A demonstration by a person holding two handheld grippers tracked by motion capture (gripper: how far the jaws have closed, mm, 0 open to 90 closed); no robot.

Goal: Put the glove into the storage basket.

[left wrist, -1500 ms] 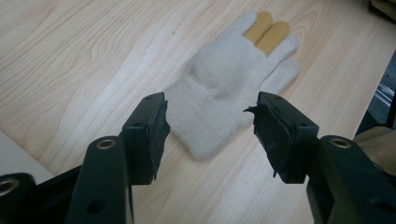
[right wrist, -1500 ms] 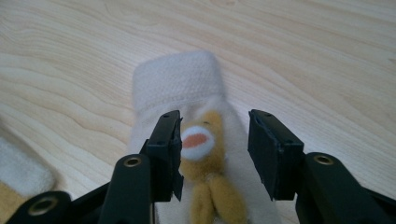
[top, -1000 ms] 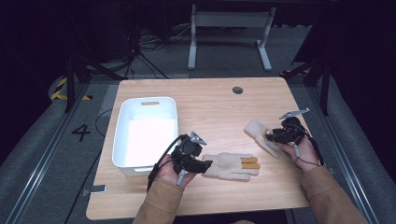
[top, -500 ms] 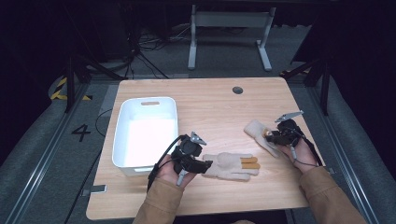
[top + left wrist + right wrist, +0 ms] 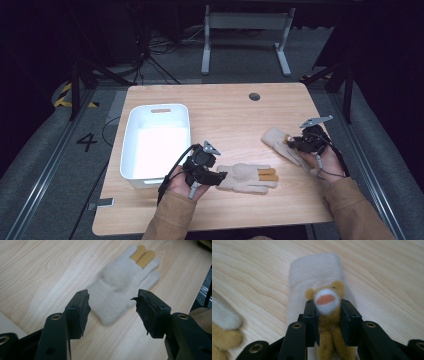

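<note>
A: Looking at your left gripper [image 5: 218, 176] first: where do you have it against the white bin [image 5: 156, 141]?

B: You hold it just off the bin's near right corner, low over the wooden table [image 5: 225, 107]. Your jaws stand wide apart with nothing between them. In the left gripper view they straddle the cuff end of the cream glove [image 5: 120, 287] without touching it; the cuff lies on the wood just ahead of the gap.

A: And that glove, measured from the bin?

B: It lies flat on the table to the right of the bin's near corner, cuff toward the bin, fingers pointing away from it. Two of its fingers are mustard yellow, the rest pale cream.

A: Where is your right gripper [image 5: 291, 144]?

B: Well apart from the bin, far out to its right, near the table's right edge. You have its jaws closed onto the second glove [image 5: 281, 143], which lies farther from the bin than the first one. In the right gripper view your jaws pinch a small yellow animal figure with a white muzzle and an orange mouth [image 5: 326, 300], sewn on that glove; the cream cuff stretches away beyond it, resting on the wood.

A: Do the two gloves touch?

B: No, you can see bare table between them in the high view
</note>
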